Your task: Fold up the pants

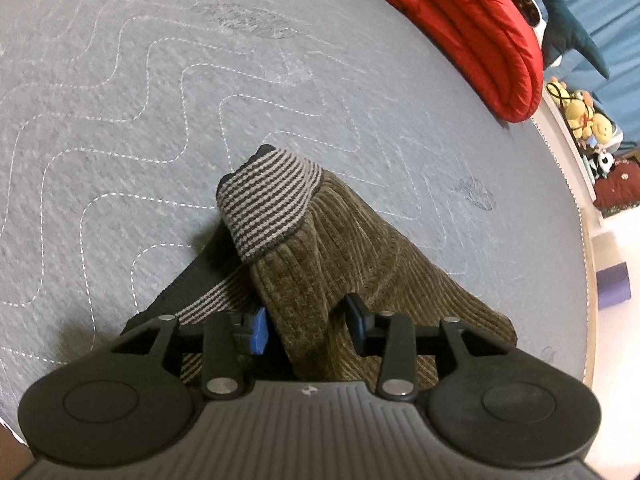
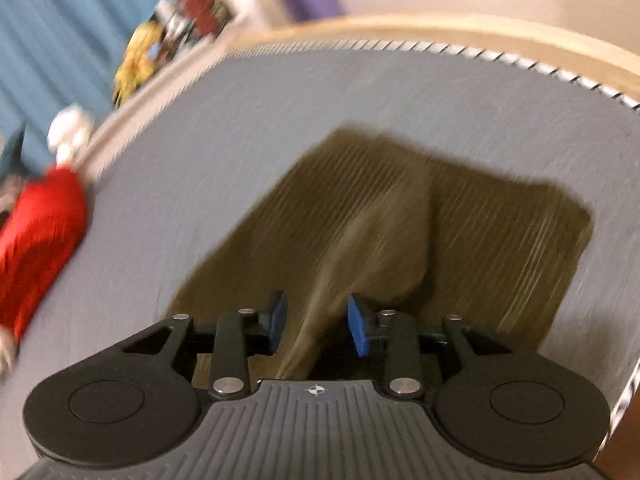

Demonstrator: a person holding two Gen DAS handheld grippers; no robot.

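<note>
On the grey quilted mattress (image 1: 120, 120), near its right edge, one pair of brown corduroy pants (image 1: 360, 248) is lying bunched, striped waistband (image 1: 268, 208) uppermost. The left gripper (image 1: 308, 328) is standing with jaws apart, a fabric ridge passing between its pads unpinched. The right gripper (image 2: 316, 326) is likewise parted over a ridge. Advice: both should be releasing cleanly, leaving edges aligned. One red quilt (image 1: 480, 32) is lying at the far edge.

Left gripper (image 1: 310, 326) fingers parted, angled down; right gripper (image 2: 318, 326) likewise.
</note>
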